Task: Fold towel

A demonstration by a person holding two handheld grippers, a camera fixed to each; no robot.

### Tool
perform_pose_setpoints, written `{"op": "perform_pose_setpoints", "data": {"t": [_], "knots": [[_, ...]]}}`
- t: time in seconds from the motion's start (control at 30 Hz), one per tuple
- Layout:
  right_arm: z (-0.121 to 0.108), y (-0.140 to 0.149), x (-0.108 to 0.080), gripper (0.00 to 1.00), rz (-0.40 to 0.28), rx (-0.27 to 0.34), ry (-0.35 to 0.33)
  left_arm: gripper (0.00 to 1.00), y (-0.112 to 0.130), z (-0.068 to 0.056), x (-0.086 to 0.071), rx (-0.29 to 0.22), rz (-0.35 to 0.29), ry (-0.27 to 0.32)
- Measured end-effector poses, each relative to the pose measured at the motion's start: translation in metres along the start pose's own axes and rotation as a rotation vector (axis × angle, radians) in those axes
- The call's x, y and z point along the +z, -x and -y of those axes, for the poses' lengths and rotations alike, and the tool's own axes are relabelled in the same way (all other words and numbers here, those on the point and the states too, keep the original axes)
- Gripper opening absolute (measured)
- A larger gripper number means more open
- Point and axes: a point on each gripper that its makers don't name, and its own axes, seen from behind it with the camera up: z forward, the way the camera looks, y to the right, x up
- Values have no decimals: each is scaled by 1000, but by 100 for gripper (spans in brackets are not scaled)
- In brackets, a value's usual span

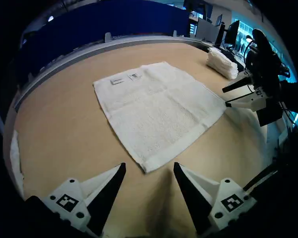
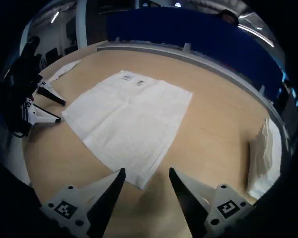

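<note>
Left gripper view: towel bears unreadable labels.

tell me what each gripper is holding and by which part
Nothing is held: the left gripper and the right gripper are both open, each near a corner of the flat white towel.

White left claw and right claw, black-edged fingers, square markers.

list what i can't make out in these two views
- Tags on the towel: too small to read, both views.
- Towel stack: right gripper view, cut off by the edge.
- Right hand-held gripper: left gripper view, too small to tell whether it touches the towel's corner.
</note>
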Motion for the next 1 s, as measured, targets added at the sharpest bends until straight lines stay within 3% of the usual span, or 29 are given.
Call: {"op": "perform_pose_setpoints", "data": {"t": [0.27,0.4,0.53,0.67,0.87,1.0], "knots": [[9,11,4,48,18,3,-21,73,2,-1,3,-6,10,-20],[13,13,4,37,15,-1,-27,62,2,2,4,-10,17,-39],[14,14,4,36,14,6,-27,51,1,3,5,-12,20,-52],[15,15,3,27,14,11,-27,44,1,3,6,-18,24,-60],[16,17,1,24,17,9,-28,34,2,4,6,-44,30,-64],[18,17,1,19,17,1,-30,12,2,6,6,-59,34,-81]]}}
